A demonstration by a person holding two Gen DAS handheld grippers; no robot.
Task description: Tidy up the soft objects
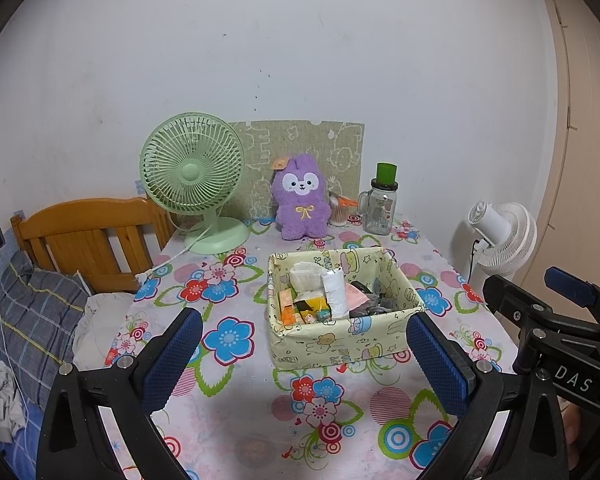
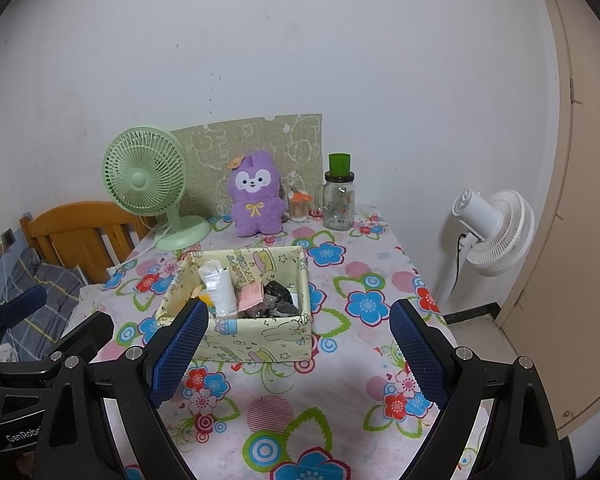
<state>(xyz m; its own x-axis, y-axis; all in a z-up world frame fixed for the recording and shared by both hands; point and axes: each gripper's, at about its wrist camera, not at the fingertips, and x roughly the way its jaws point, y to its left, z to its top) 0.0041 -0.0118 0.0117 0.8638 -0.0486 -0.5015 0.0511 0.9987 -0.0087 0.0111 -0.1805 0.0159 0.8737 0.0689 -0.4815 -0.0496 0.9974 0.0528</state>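
Both claws open, purple plush far beyond — behind box

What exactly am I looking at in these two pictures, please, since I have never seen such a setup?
A person holds two clamp-like tools, each with a fisheye camera looking along its blue-padded fingers. One picture is from the left hand-held gripper, the other from the right hand-held gripper. Both stand open and hold nothing. Ahead is a table with a flowered tablecloth. On it sit a yellow fabric box filled with tissue packs and small items, a purple plush toy, a green desk fan and a glass jar with a green lid. A white fan stands beside the table.
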